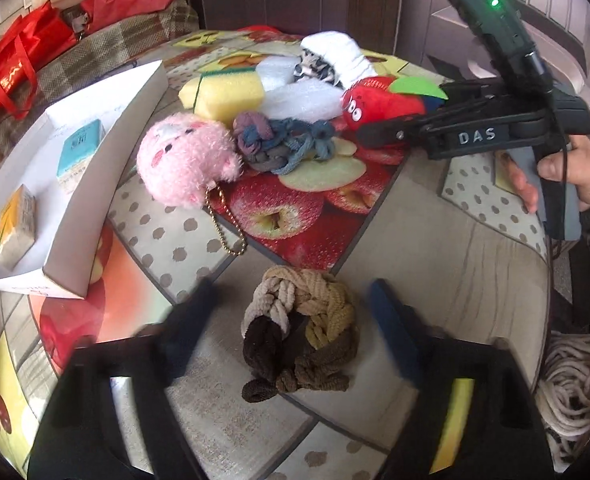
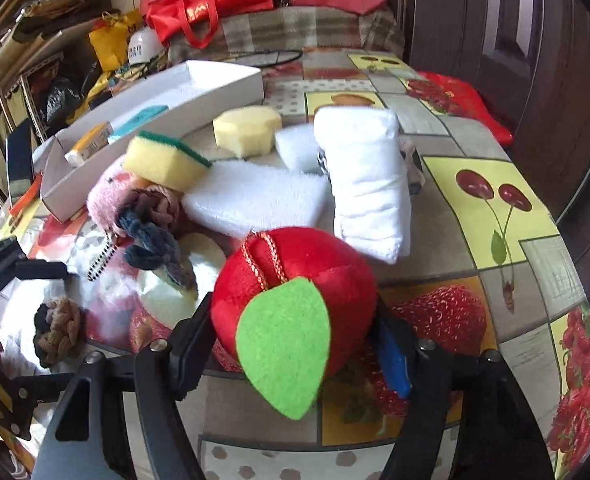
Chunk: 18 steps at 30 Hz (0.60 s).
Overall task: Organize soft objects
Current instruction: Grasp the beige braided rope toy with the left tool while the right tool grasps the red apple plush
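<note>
Glossy fruit-print tablecloth (image 1: 415,240) bears a braided brown scrunchie (image 1: 301,334) and round plush apple (image 2: 295,312).

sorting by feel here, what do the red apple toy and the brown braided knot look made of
Red apple toy: plush fabric, short soft pile, with a flat felt-like green leaf. Brown braided knot: likely thick cotton or chenille cord, fuzzy twisted strands.

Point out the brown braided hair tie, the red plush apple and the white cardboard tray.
Brown braided hair tie (image 1: 301,332): left wrist view, middle of the braid.
Red plush apple (image 2: 319,264): right wrist view, red top.
White cardboard tray (image 1: 107,184): left wrist view, outer side wall.
</note>
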Each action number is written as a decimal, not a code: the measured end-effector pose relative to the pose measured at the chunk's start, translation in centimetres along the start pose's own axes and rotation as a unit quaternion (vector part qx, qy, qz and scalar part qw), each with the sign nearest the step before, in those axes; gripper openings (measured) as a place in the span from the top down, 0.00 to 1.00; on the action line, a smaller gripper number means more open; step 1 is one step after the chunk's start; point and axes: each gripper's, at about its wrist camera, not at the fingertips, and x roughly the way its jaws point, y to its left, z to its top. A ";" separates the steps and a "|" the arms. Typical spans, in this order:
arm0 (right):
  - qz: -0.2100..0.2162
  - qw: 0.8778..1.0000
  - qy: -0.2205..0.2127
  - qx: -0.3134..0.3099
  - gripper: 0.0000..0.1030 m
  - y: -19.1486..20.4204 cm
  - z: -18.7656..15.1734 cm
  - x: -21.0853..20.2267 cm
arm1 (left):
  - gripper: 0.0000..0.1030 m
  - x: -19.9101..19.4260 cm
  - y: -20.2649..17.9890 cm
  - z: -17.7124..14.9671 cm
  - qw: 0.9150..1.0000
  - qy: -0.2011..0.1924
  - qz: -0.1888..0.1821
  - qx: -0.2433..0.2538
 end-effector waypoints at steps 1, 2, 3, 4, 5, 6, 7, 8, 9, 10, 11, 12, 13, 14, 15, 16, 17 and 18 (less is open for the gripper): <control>0.002 1.000 -0.002 0.000 0.40 0.0 -0.2 -0.2 | 0.66 -0.2 0.0 0.0 1.000 -0.005 0.002 0.000; 0.002 1.000 -0.007 -0.002 0.42 0.0 -0.5 -0.5 | 0.66 -0.3 0.1 -0.2 1.000 -0.008 0.008 -0.004; 0.003 1.000 -0.012 -0.004 0.42 0.1 -0.7 -0.9 | 0.66 -0.5 0.3 -0.3 1.000 -0.010 0.008 -0.008; 0.006 1.000 -0.024 -0.002 0.42 0.1 -1.0 -1.4 | 0.66 -0.8 0.7 -0.4 1.000 -0.017 0.009 -0.014; 0.012 0.999 -0.041 0.000 0.42 0.2 -1.3 -2.3 | 0.66 -1.3 1.0 -0.5 0.999 -0.027 0.009 -0.021; 0.019 0.998 -0.060 0.002 0.42 0.2 -1.5 -3.2 | 0.66 -1.7 1.2 -0.7 0.999 -0.037 0.009 -0.024; 0.025 0.997 -0.079 0.003 0.42 0.4 -1.5 -4.1 | 0.66 -2.1 1.5 -0.7 0.998 -0.047 0.013 -0.025; 0.029 0.994 -0.102 0.003 0.42 0.6 -1.5 -5.1 | 0.66 -2.5 1.7 -0.8 0.998 -0.059 0.022 -0.027; 0.030 0.992 -0.126 0.005 0.42 0.8 -1.3 -6.0 | 0.66 -2.9 1.9 -0.8 0.996 -0.074 0.031 -0.030; 0.030 0.987 -0.155 0.009 0.42 0.9 -1.1 -7.0 | 0.66 -3.6 2.2 -0.9 0.994 -0.096 0.040 -0.035; 0.030 0.982 -0.184 0.015 0.42 1.0 -0.8 -7.7 | 0.66 -4.5 2.6 -1.1 0.990 -0.124 0.050 -0.042; 0.028 0.978 -0.206 0.019 0.42 1.0 -0.5 -8.2 | 0.66 -5.5 3.2 -1.3 0.984 -0.157 0.063 -0.051; 0.023 0.974 -0.225 0.024 0.42 1.1 -0.2 -8.4 | 0.66 -6.4 4.0 -1.6 0.976 -0.190 0.081 -0.065; 0.019 0.970 -0.241 0.029 0.42 1.3 0.0 -8.6 | 0.66 -7.2 4.9 -2.0 0.966 -0.221 0.101 -0.083; 0.017 0.968 -0.249 0.033 0.42 1.3 0.4 -8.3 | 0.66 -7.9 5.8 -2.4 0.956 -0.244 0.122 -0.104; 0.015 0.967 -0.252 0.033 0.42 1.5 0.7 -7.9 | 0.66 -8.3 6.5 -2.8 0.948 -0.256 0.142 -0.122; 0.012 0.967 -0.253 0.033 0.42 1.7 0.8 -7.3 | 0.66 -8.6 7.4 -3.1 0.940 -0.261 0.166 -0.141; 0.009 0.968 -0.248 0.032 0.42 1.8 1.0 -6.5 | 0.66 -8.8 8.3 -3.3 0.933 -0.263 0.187 -0.158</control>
